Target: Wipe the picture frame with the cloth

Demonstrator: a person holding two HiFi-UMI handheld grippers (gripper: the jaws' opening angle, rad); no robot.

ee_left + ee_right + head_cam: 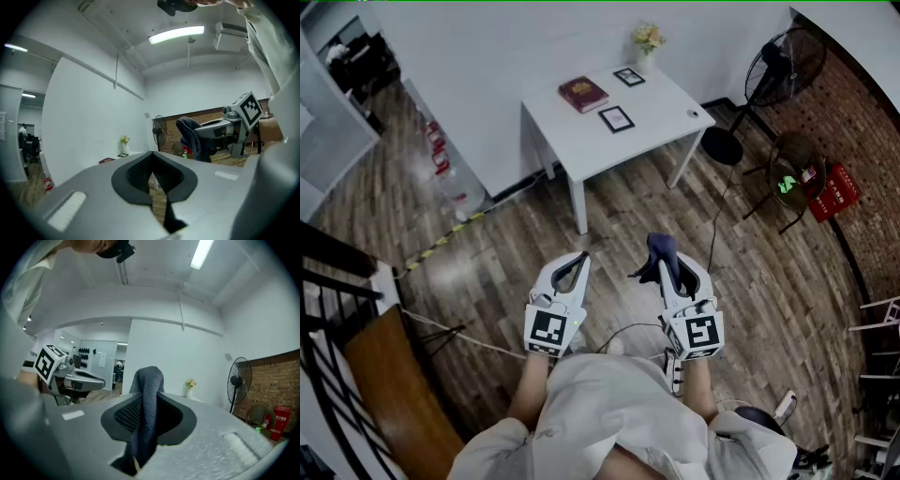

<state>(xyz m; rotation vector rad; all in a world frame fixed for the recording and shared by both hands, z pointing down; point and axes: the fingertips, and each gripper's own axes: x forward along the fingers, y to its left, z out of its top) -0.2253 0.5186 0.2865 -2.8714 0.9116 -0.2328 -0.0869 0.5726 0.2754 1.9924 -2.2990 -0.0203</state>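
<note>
Two black picture frames lie on a white table (pixel 581 141): one (pixel 616 118) near the middle, a smaller one (pixel 629 77) at the back by the vase. My right gripper (pixel 664 253) is shut on a dark blue-grey cloth (pixel 661 253), which drapes from its jaws (pixel 145 408) and also shows in the left gripper view (pixel 192 136). My left gripper (pixel 574 264) is shut with nothing in it (pixel 152 180). Both grippers are held over the wooden floor, well short of the table.
A dark red book (pixel 582 93) and a small vase of flowers (pixel 648 42) sit on the table. A standing fan (pixel 778 70), a chair (pixel 792 173) and a red box (pixel 834 192) stand at the right by a brick wall. Cables cross the floor.
</note>
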